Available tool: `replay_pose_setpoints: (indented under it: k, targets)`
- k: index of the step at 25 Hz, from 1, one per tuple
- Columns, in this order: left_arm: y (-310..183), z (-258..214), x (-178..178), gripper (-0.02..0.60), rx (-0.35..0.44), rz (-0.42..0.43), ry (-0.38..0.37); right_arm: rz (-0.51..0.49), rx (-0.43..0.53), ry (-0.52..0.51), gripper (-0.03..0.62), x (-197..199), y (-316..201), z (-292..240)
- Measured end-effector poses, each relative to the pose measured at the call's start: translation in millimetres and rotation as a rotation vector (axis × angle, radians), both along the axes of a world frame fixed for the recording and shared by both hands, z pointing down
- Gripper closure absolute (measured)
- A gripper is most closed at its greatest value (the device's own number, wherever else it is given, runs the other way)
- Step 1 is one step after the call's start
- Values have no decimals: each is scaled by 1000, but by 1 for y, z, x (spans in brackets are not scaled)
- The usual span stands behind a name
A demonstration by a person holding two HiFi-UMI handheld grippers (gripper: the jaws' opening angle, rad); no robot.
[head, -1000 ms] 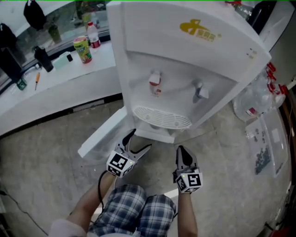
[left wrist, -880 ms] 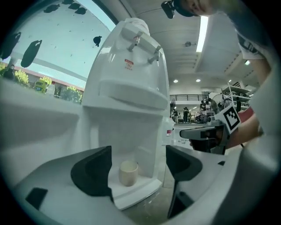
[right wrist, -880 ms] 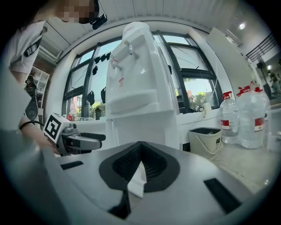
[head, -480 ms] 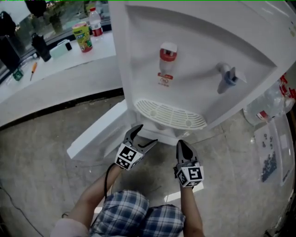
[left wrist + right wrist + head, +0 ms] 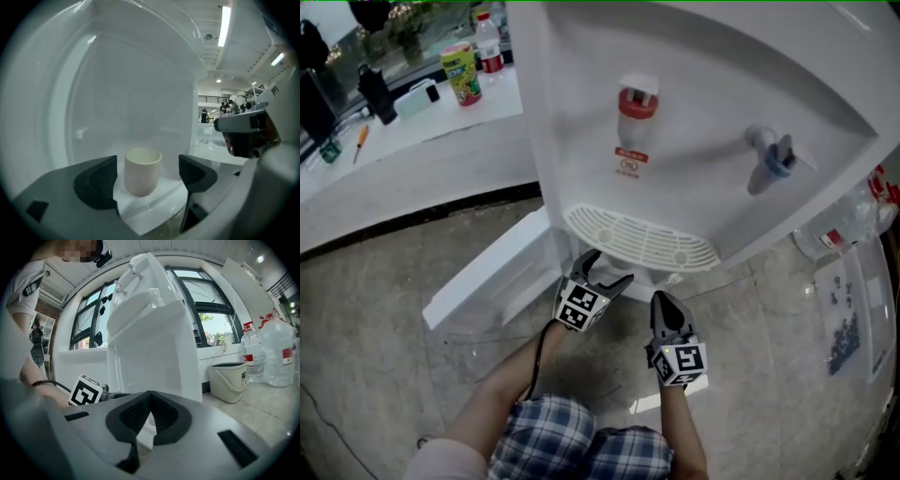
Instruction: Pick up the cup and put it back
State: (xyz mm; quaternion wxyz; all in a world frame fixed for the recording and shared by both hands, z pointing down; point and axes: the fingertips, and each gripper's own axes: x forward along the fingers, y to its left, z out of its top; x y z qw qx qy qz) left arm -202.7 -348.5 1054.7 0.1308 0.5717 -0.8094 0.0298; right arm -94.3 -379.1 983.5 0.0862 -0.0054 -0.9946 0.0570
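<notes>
A cream cup [image 5: 142, 169] stands upright on the white floor of the water dispenser's lower compartment. In the left gripper view it sits just ahead of my left gripper [image 5: 147, 177], whose jaws are open and wider than the cup, apart from it. From the head view the cup is hidden under the dispenser [image 5: 694, 112]; my left gripper [image 5: 607, 267] reaches in below the drip tray [image 5: 642, 239]. Beside it, a little back, my right gripper [image 5: 665, 302] is shut on nothing, as its own view confirms [image 5: 149, 401].
The compartment's white door [image 5: 487, 272] swings open to the left. A red tap [image 5: 636, 98] and a blue tap [image 5: 773, 159] hang above the tray. Water jugs [image 5: 281, 352] and a bucket [image 5: 228, 379] stand at the right. A counter [image 5: 412, 141] with bottles lies back left.
The left gripper has moved forward and right, under the drip tray toward the compartment. The right gripper has barely shifted. The head camera has come closer to the dispenser.
</notes>
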Motion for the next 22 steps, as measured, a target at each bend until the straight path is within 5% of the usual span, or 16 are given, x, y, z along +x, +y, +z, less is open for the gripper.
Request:
replay_pose_setpoints:
  k: [7,15,22]
  targets:
    - [-26,28,-18,175,-57,-54,15,5,-37,-23,577,5,-1,2]
    - [-48,50,-21,175,-143,3,-25,5,-53,-36,577,9,-1,3]
    - [-57,52,-33,176,-127,-43,-35,16,-46,-23,577,14,-6,6]
